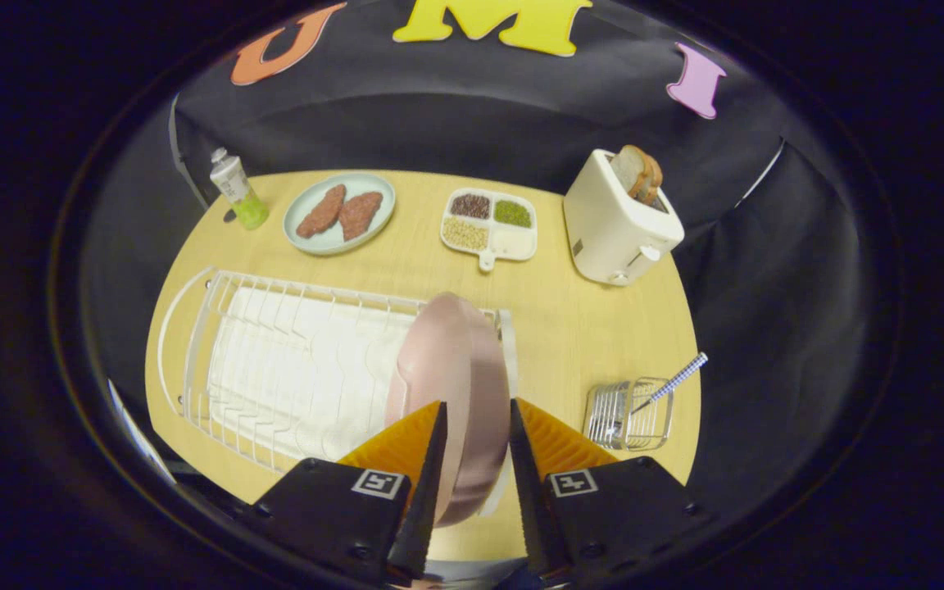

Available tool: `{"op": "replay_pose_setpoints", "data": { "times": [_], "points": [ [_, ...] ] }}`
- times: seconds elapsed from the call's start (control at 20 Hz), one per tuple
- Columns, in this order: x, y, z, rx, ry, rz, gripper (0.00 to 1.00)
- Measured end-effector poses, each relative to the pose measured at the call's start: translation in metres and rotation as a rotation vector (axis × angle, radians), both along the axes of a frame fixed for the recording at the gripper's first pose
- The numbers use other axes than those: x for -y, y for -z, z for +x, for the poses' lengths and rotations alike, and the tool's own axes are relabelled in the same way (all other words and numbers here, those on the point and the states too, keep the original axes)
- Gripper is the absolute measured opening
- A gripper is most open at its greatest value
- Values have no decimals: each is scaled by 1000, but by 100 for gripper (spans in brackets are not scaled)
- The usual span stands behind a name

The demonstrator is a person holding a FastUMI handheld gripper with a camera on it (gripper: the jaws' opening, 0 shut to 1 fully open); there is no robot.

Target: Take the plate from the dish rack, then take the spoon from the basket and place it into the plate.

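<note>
Where fingers (437, 442) flank it, pink plate (447, 360) upright.

The plate (447, 385) looks smooth and faintly glossy — a pale pink glaze or plastic, which one cannot be told. The dish rack (275, 360) is white coated wire over a matt white liner. The basket (629, 414) is shiny bare metal wire. The table (587, 328) has a light, matt wood-grain surface. The gripper (476, 418) has ridged orange fingers (402, 442) on matt black plastic bodies, the plate's rim between them. The toaster (615, 225) is smooth cream plastic.
</note>
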State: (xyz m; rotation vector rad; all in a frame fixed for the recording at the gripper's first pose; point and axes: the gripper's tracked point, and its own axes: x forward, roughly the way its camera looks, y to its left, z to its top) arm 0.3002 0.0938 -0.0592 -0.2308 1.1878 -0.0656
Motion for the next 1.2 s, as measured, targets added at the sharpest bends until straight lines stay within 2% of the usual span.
{"op": "replay_pose_setpoints", "data": {
  "times": [0.2, 0.3, 0.65, 0.75, 1.05, 1.2],
  "points": [
    [7, 1, 3, 6, 81, -44, 31],
    [5, -3, 2, 28, 84, -74, 27],
    [-1, -21, 2, 135, 125, -176, 26],
    [5, -31, 4, 183, 158, -200, 26],
    [9, -71, -7, 338, 196, -204, 25],
    [11, -89, -24, 385, 178, -160, 25]
  ]
}}
